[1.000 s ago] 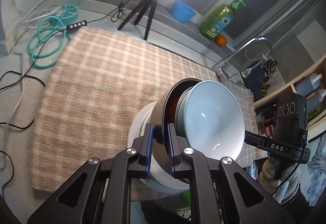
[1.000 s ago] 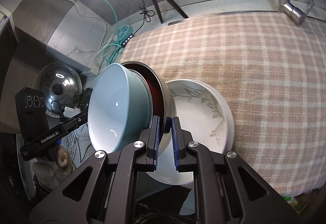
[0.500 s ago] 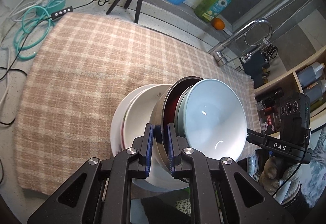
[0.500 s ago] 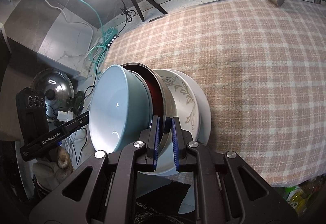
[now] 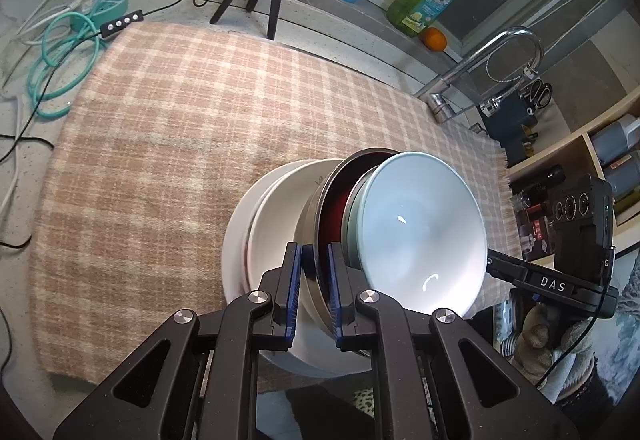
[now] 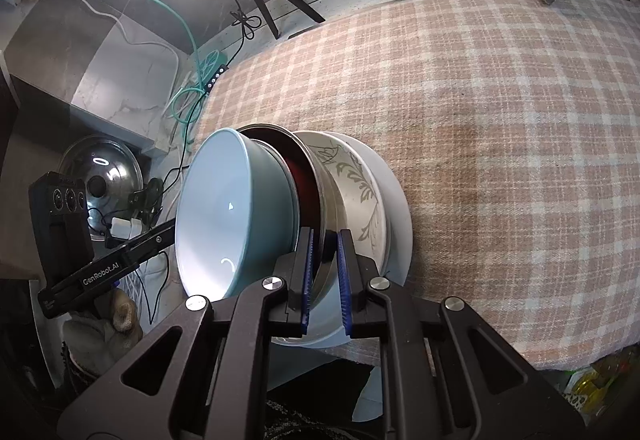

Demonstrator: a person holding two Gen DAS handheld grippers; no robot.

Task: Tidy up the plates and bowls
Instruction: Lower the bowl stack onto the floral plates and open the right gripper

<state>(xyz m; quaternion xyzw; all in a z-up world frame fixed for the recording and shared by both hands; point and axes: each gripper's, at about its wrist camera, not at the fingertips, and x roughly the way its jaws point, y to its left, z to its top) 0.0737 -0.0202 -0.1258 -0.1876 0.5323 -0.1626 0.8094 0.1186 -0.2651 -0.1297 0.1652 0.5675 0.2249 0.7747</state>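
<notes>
Left wrist: both claws pinch steel bowl rim.

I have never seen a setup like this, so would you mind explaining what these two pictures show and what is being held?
Each picture comes from a fisheye camera mounted on a handheld two-finger gripper, looking forward along its fingers. A person holds one in each hand; there is no robot arm. The left gripper and the right gripper each clamp the rim of a steel bowl from opposite sides. A light blue bowl is nested inside it. Below them, a leaf-patterned plate lies on a white plate, on a checked cloth covering the counter. Each view also catches the other gripper's camera unit.
</notes>
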